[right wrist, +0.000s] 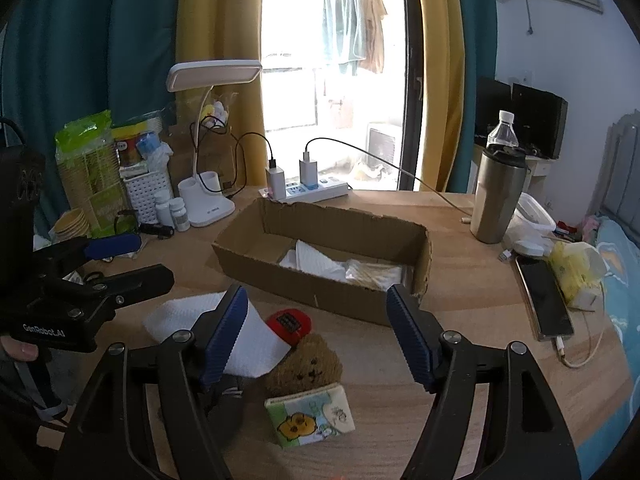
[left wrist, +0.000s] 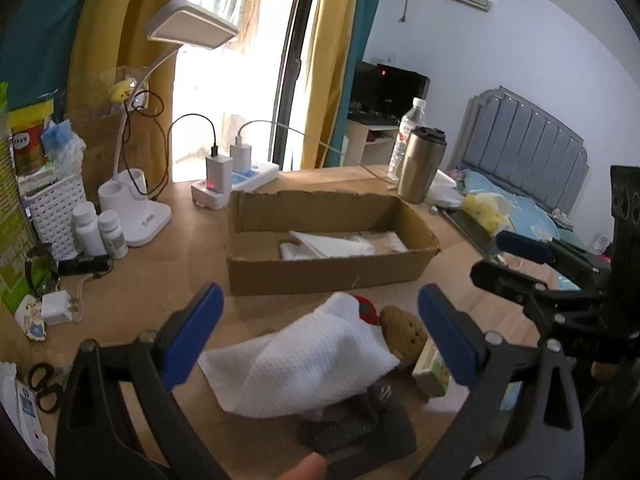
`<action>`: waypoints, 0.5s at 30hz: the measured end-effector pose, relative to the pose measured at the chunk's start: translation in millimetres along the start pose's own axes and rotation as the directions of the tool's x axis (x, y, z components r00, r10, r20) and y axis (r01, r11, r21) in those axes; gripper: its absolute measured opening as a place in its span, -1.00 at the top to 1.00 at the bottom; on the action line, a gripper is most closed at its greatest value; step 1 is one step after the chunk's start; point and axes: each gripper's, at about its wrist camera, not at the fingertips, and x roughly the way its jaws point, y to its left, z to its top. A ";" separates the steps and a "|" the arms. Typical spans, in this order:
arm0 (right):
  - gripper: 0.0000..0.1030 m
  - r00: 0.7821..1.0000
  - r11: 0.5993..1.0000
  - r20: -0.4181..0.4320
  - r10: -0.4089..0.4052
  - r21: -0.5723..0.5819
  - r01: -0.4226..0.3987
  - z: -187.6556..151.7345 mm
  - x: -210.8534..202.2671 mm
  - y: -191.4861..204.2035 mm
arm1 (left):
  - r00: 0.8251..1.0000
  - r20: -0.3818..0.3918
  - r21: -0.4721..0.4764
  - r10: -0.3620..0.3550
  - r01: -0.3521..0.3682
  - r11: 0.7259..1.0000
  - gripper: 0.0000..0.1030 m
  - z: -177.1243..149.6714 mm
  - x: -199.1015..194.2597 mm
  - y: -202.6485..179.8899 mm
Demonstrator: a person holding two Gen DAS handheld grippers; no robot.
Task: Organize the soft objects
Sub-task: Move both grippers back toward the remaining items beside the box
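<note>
A pile of soft things lies on the wooden desk in front of an open cardboard box [left wrist: 328, 276] [right wrist: 332, 300]. On top is a white waffle cloth [left wrist: 304, 360] [right wrist: 256, 344]. Beside it are a brown plush bear [left wrist: 402, 334] [right wrist: 308, 366], a red item [left wrist: 366, 308] [right wrist: 290, 322], a small printed pouch [right wrist: 312, 416] [left wrist: 430, 372] and a dark grey cloth [left wrist: 360, 428]. The box holds white cloths [left wrist: 320, 246] [right wrist: 316, 264]. My left gripper [left wrist: 320, 332] is open and empty over the white cloth. My right gripper [right wrist: 320, 338] is open and empty above the bear.
A desk lamp [left wrist: 192, 24], a power strip with chargers [left wrist: 236, 180], pill bottles [left wrist: 100, 232] and a white basket [left wrist: 56, 208] stand at the back left. A steel tumbler [right wrist: 498, 196], water bottle [right wrist: 502, 128], phone [right wrist: 546, 300] and yellow tissue pack [right wrist: 576, 276] sit right. Scissors [left wrist: 44, 386] lie left.
</note>
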 end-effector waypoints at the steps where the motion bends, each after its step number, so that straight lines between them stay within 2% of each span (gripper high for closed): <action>1: -0.46 1.000 1.000 -0.001 0.000 -0.001 0.000 -1.4 -0.7 0.6 | 1.000 -0.001 0.000 0.002 -0.002 1.000 -0.92 -1.7 -0.2 -0.7; 15: -0.46 0.999 1.000 -0.046 0.012 0.008 -0.011 -37.9 -4.2 3.4 | 0.999 -0.022 -0.011 0.033 -0.033 0.999 -0.92 -34.3 -4.8 -9.3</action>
